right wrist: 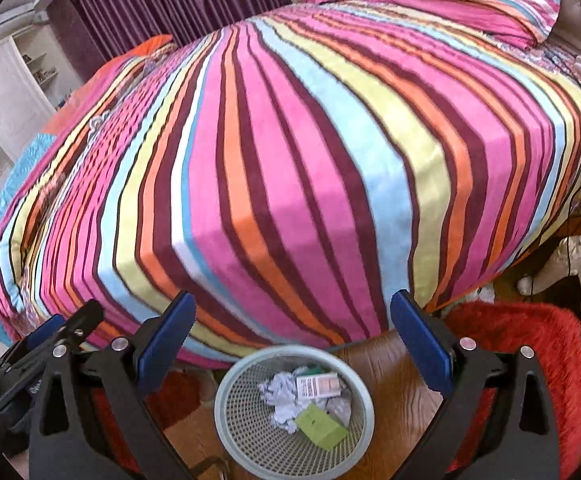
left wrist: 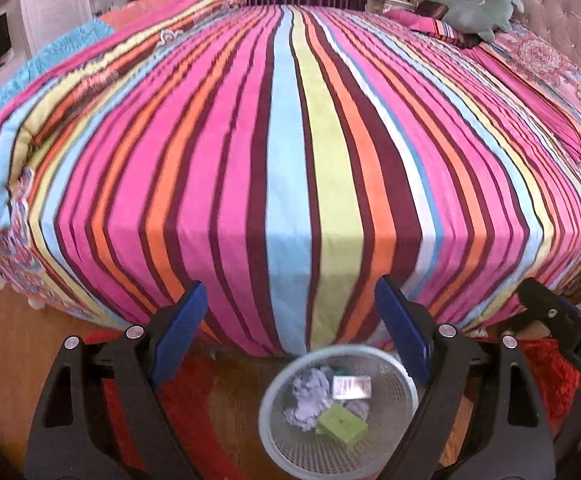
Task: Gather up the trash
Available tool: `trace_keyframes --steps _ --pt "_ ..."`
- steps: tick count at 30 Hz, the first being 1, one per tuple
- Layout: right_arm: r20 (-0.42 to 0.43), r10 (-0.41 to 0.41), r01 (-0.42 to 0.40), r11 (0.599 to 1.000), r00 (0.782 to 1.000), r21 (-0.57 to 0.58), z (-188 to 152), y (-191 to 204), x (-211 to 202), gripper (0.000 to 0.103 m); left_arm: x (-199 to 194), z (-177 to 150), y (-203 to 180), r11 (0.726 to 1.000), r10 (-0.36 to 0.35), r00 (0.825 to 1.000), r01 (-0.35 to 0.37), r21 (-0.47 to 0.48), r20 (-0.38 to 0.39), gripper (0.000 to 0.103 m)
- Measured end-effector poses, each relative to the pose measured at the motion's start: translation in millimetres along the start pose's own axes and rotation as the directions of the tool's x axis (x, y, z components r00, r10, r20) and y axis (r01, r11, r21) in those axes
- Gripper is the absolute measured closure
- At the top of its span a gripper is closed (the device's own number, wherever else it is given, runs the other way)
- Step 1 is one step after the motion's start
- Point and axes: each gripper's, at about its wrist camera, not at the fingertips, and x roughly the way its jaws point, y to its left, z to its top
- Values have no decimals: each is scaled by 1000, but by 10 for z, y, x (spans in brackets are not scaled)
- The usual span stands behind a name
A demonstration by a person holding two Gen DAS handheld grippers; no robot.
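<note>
Mesh wastebasket point(left wrist: 400, 394) sits at lower centre on the wooden floor point(left wrist: 6, 332), holding crumpled paper point(left wrist: 310, 396) and a green box point(left wrist: 342, 426); left gripper point(left wrist: 290, 320) and right gripper point(right wrist: 292, 326) fingers gape apart, empty.

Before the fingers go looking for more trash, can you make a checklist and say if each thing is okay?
1. Left gripper empty, fingers apart: ok.
2. Right gripper empty, fingers apart: ok.
3. Round grey mesh wastebasket upright on the floor: ok.
4. Crumpled white paper, green box and small printed carton inside the basket: ok.
5. Striped bedspread free of trash: ok as far as visible.
6. Floor under the bed: cannot tell.
</note>
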Motion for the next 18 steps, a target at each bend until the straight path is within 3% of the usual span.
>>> trace_keyframes --steps 7,18 --pt "19 10 -11 1000 1000 28 276 7 -81 10 -122 327 70 1000 -5 999 6 -20 38 20" --pt "79 -5 11 997 997 -80 584 320 -293 10 -294 641 9 1000 -16 997 17 -18 74 20"
